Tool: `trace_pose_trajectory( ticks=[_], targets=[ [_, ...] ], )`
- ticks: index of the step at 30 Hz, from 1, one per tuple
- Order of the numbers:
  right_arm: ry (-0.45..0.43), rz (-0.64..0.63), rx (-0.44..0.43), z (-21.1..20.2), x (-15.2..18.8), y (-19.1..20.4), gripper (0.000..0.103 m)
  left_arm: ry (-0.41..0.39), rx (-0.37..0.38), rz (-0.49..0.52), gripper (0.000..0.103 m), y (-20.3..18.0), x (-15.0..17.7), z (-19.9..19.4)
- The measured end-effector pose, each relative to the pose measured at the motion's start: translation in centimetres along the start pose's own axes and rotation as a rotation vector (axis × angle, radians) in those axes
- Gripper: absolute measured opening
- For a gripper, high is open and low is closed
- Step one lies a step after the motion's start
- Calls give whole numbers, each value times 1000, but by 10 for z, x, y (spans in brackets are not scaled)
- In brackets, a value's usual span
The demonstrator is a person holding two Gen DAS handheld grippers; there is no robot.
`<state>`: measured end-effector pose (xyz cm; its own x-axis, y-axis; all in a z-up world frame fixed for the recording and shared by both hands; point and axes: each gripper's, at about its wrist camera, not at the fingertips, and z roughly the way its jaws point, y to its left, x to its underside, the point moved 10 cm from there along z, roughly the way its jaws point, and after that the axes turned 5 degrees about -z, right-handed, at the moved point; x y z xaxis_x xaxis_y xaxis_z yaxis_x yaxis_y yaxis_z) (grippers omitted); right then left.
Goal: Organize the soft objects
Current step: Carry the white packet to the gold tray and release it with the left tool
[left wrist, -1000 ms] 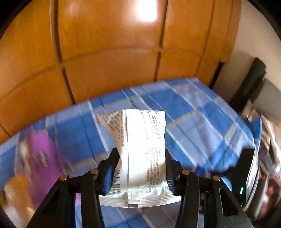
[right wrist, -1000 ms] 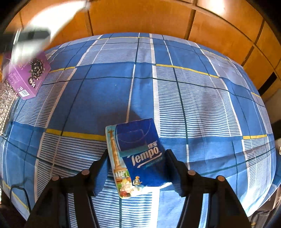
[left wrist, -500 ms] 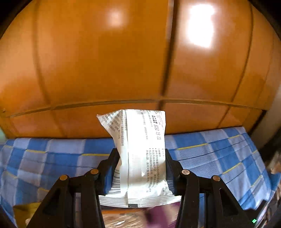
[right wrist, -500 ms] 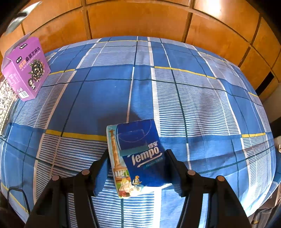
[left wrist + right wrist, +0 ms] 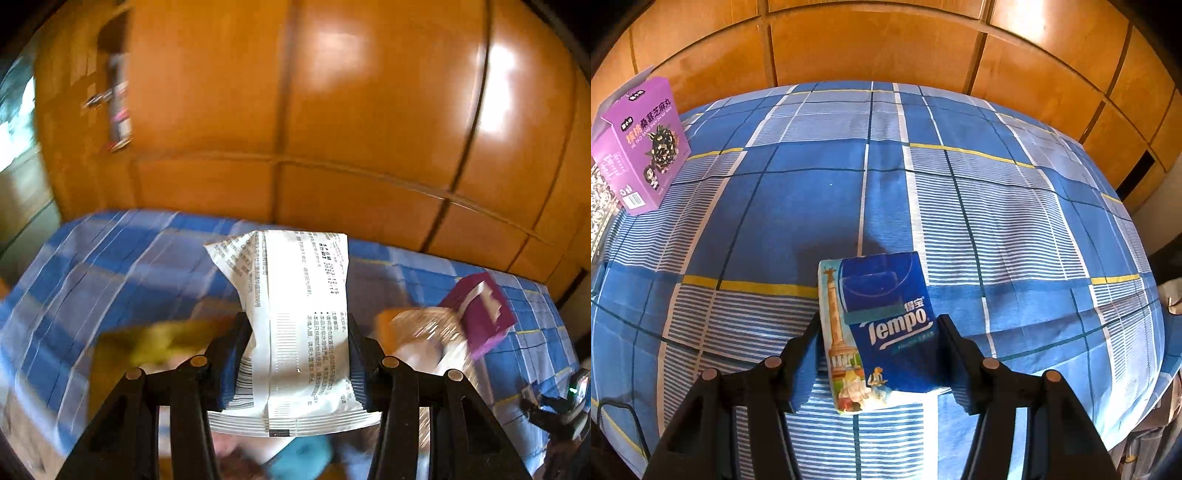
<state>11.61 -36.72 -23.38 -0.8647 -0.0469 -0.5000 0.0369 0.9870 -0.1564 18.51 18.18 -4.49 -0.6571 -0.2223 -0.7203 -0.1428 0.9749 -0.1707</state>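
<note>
My left gripper (image 5: 295, 354) is shut on a white wet-wipe packet (image 5: 295, 332), printed back up, held above the blue checked bedsheet (image 5: 110, 258). My right gripper (image 5: 879, 350) is shut on a blue Tempo tissue pack (image 5: 882, 325), held low over the bedsheet (image 5: 775, 203). A purple snack box (image 5: 639, 147) stands at the far left of the bed in the right wrist view; it shows blurred in the left wrist view (image 5: 480, 314).
Orange wooden wardrobe doors (image 5: 879, 44) stand behind the bed. Blurred yellow and orange packets (image 5: 159, 343), a patterned silver bag (image 5: 428, 332) and a turquoise item (image 5: 303, 458) lie below the left gripper. The bed's edge (image 5: 1145, 350) drops off at right.
My left gripper has swung with the wipe packet, from facing the wardrobe to looking down over a pile of packets. My right gripper and tissue pack have hardly moved.
</note>
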Motion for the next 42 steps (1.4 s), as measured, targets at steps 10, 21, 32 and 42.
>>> trace_pose_trajectory(
  ticks=[10, 21, 32, 42],
  targets=[
    [-12, 22, 41, -2, 1, 1, 58, 10, -138, -217, 49, 125, 79, -63],
    [6, 41, 74, -4, 2, 3, 57, 123, -108, -257, 49, 114, 136, -27],
    [22, 48, 83, -2, 2, 4, 57, 181, -180, -228, 59, 119, 159, 1],
    [26, 58, 87, -2, 2, 4, 57, 49, -225, -121, 60, 106, 131, -26]
  ],
)
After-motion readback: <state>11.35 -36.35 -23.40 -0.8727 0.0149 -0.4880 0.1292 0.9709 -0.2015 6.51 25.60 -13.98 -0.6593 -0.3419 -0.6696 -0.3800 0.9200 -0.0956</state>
